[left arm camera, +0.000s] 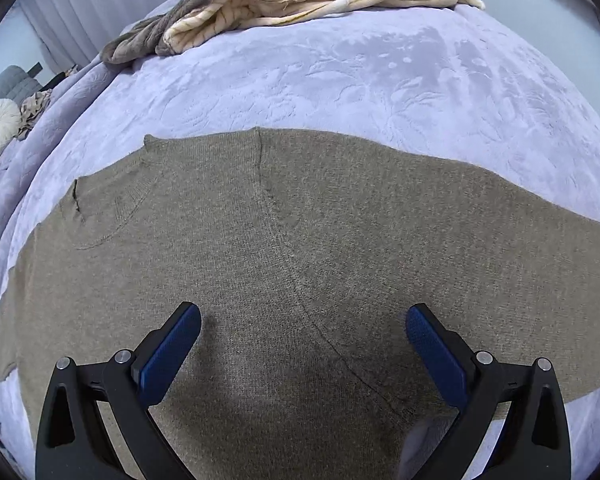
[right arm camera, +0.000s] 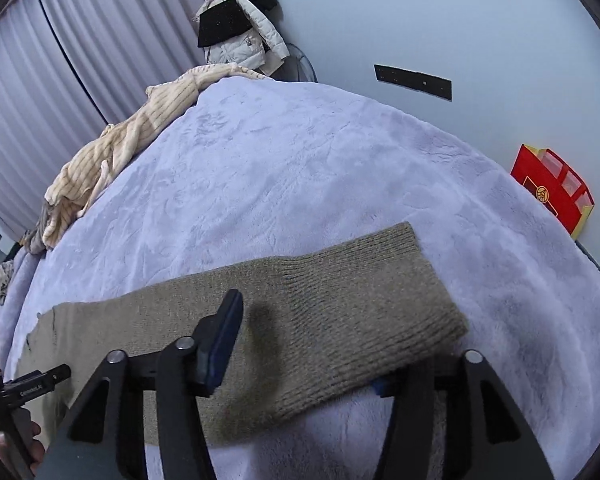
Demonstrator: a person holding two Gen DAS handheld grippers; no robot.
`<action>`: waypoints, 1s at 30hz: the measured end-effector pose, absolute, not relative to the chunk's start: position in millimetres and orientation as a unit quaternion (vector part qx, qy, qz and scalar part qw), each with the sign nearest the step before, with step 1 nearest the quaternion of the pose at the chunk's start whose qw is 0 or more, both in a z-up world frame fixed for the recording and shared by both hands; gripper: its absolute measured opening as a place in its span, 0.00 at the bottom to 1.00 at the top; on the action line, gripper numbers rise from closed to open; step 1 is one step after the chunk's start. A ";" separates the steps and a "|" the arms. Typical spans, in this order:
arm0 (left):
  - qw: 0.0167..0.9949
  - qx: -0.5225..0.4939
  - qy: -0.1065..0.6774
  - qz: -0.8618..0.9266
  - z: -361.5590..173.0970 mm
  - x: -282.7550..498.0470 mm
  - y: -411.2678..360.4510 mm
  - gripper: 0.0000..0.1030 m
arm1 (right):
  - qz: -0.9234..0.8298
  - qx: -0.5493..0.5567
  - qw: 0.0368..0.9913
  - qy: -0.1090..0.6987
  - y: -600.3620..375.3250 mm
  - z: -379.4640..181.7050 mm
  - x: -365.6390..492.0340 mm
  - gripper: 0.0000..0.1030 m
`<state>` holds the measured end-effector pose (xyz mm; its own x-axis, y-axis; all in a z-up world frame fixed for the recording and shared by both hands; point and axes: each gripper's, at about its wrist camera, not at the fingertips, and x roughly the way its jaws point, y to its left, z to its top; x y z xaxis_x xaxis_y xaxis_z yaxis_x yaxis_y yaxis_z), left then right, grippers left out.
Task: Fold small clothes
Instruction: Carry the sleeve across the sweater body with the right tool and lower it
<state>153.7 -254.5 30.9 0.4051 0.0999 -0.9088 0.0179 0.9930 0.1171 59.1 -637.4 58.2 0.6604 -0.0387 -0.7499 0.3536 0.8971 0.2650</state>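
Lying flat on the soft, fuzzy purple blanket [left arm camera: 380, 92] is a brown knitted sweater [left arm camera: 300, 240]. The left gripper [left arm camera: 303, 328] hangs wide open above it, holding nothing. The right gripper [right arm camera: 304, 344] stands half open around the ribbed sleeve [right arm camera: 360, 300], which hides its right finger.

Soft even daylight, faint shadows, sharp focus, heavy fisheye edges.
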 end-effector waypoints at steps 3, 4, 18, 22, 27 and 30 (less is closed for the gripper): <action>0.835 0.055 0.546 0.025 28.7 153.0 -256.6 1.00 | -0.105 0.179 0.886 0.415 -627.7 53.8 66.8 0.16; 0.835 0.051 0.547 0.025 29.0 153.1 -256.0 1.00 | -0.100 0.182 0.884 0.419 -627.2 52.5 67.7 0.08; 0.839 0.024 0.544 -0.001 36.6 152.0 -235.4 1.00 | -0.085 0.139 0.924 0.345 -570.1 149.2 53.7 0.06; 0.842 0.004 0.539 0.008 45.4 141.2 -202.3 1.00 | -0.060 0.109 0.940 0.319 -524.0 187.4 53.4 0.06; 0.841 -0.020 0.540 0.022 52.9 125.0 -153.8 1.00 | -0.041 0.054 0.950 0.305 -453.5 214.7 60.4 0.06; 0.844 -0.022 0.535 0.026 59.1 111.3 -129.2 1.00 | -0.033 0.038 0.952 0.303 -415.2 219.6 64.5 0.06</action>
<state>111.3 -129.2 59.1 0.4257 0.0207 -0.9046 -0.0682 0.9976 -0.0092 64.5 -415.2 219.6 0.8137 -0.0397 -0.5799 0.0859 0.9949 0.0525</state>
